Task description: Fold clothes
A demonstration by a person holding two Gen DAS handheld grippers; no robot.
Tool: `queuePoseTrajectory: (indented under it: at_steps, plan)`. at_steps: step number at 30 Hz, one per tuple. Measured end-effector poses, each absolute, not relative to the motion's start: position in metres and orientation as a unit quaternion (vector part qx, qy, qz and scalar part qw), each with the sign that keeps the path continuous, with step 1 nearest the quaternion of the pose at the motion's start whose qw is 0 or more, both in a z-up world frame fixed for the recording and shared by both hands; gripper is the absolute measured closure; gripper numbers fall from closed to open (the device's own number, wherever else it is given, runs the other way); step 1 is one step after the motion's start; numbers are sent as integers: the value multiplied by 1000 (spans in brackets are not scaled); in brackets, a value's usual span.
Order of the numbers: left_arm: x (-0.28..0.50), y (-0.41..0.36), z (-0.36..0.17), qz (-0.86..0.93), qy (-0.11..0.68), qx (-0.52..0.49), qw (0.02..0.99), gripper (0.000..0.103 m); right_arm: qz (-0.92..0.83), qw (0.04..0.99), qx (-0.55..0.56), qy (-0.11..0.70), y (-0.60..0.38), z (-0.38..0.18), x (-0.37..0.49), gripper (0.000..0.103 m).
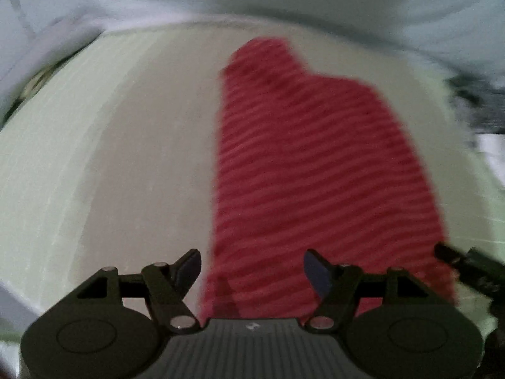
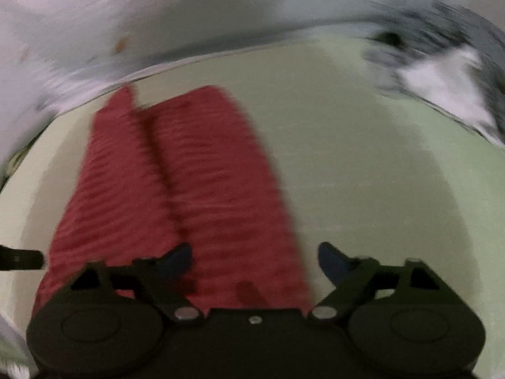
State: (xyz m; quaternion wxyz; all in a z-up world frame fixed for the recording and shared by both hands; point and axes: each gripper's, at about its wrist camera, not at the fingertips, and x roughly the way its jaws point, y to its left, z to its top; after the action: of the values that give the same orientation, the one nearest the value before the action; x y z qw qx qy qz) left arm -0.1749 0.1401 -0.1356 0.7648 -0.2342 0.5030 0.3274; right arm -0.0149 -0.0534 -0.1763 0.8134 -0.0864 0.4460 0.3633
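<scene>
Pale green table surface (image 1: 94,158), bounded at its far edge by a whitish wall or sheet; blur hides finer detail. Landmark: a red ribbed garment (image 1: 315,164) lying flat on the table as a long narrow strip running from the near edge toward the far one.

Left wrist view: the left gripper (image 1: 252,265) hangs above the near end of the garment, over its left border, jaws spread with nothing between them. The cloth beneath shows no pinch or lift. At the garment's near right corner, a dark bar, probably part of the other tool, enters from the picture's right edge.

Right wrist view: the right gripper (image 2: 254,257) is poised over the near end of the red ribbed garment (image 2: 176,183), toward its right border, jaws likewise apart and empty. A dark lengthwise crease divides the garment into two panels, which suggests its sides are already folded inward to narrow it. A blurred grey and white heap (image 2: 442,72) lies well apart, beyond the garment to the right.

Judgement: both tools flank the near hem, one at each corner, likely so that the end can be gripped evenly and carried toward the far end for a crosswise fold.
</scene>
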Motion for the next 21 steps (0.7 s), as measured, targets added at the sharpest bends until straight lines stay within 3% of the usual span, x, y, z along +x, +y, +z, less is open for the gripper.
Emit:
queuePoseTrajectory:
  at_steps: [3,5,7,10,17,21]
  plan:
    - [-182,147,-148,330,513,-257,750,30,398,792,-107,450,-26,-183,-25,42]
    - [-184,146,-155,327,520,-262,744,30,406,779,-116,463,-12,-191,-28,65]
    - [-185,144,-158,324,526,-257,743,30,409,770,-119,474,-1,-197,-31,68]
    - [-185,146,-157,322,525,-254,746,30,424,762,-108,478,2,-194,-31,102]
    - [-175,151,-146,314,511,-239,763,28,409,807,-21,426,-46,-120,-32,102]
    - [-161,144,-154,298,529,-234,760,27,338,815,-43,469,-70,-146,-23,102]
